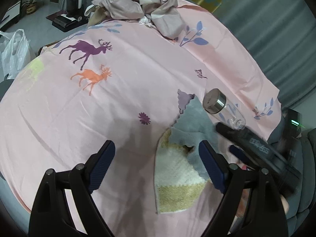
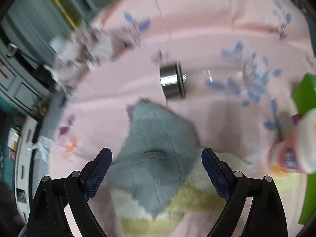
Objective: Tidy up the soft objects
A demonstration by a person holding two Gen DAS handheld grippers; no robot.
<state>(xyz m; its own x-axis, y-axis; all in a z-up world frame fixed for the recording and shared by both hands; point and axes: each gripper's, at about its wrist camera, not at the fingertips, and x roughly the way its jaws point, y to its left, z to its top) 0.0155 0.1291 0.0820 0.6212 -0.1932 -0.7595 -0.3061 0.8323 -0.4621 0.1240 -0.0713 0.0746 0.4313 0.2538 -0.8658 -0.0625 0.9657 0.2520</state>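
Note:
A grey cloth [image 1: 194, 124] [image 2: 156, 148] lies crumpled on top of a yellow-and-white towel [image 1: 175, 179] [image 2: 189, 201] on the pink printed sheet [image 1: 122, 98]. My left gripper [image 1: 156, 152] is open above the sheet, its right finger over the towel's edge. My right gripper [image 2: 157, 158] is open right above the grey cloth, with nothing gripped; in the left wrist view it comes in from the right as a blurred black body [image 1: 256, 146]. A heap of mauve fabric [image 1: 138, 4] [image 2: 83, 53] lies at the far end of the sheet.
A clear bottle with a metal cap [image 1: 223, 106] [image 2: 173, 79] lies on its side just beyond the cloths. A pink-and-white container [image 2: 294, 148] and a green box [image 2: 306, 94] sit at the right. A white plastic bag [image 1: 13, 53] stands on the floor at the left.

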